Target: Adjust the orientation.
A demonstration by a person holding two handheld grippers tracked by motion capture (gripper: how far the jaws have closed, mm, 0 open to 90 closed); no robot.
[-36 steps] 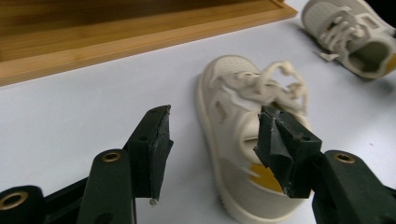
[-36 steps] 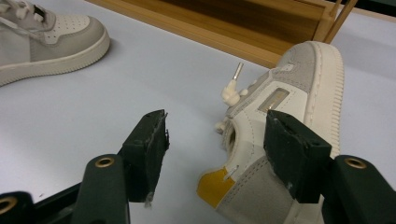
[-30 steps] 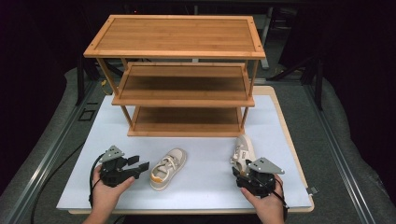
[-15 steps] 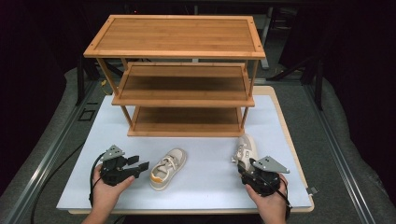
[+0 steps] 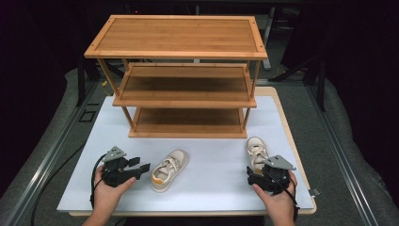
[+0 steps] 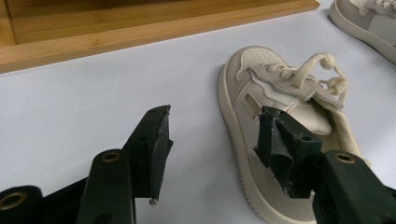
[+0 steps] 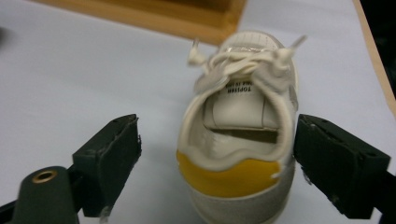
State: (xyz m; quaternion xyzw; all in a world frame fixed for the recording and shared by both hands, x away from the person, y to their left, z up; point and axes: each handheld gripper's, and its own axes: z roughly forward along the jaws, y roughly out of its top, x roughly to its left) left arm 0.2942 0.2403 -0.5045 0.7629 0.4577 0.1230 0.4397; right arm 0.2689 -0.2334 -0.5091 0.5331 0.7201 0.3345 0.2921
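Observation:
Two small beige shoes lie on the white mat in front of a wooden rack. The left shoe (image 5: 169, 169) (image 6: 280, 93) points up and right, laces loose. My left gripper (image 5: 141, 165) (image 6: 217, 140) is open at its heel end, one jaw over the shoe's opening and the other on the mat beside it. The right shoe (image 5: 256, 151) (image 7: 243, 112) has a yellow heel patch and stands upright. My right gripper (image 5: 258, 170) (image 7: 222, 158) straddles that heel. Its jaws have just been opening and stand open, with a gap on the left.
The three-tier wooden rack (image 5: 181, 84) stands at the back of the white mat (image 5: 211, 188), all shelves bare. Its base board (image 6: 140, 28) (image 7: 163, 14) runs just beyond the shoes. The mat's right edge (image 5: 301, 169) is close to the right shoe.
The right hand and the right shoe have shifted a little to the right. The left hand and left shoe have kept still.

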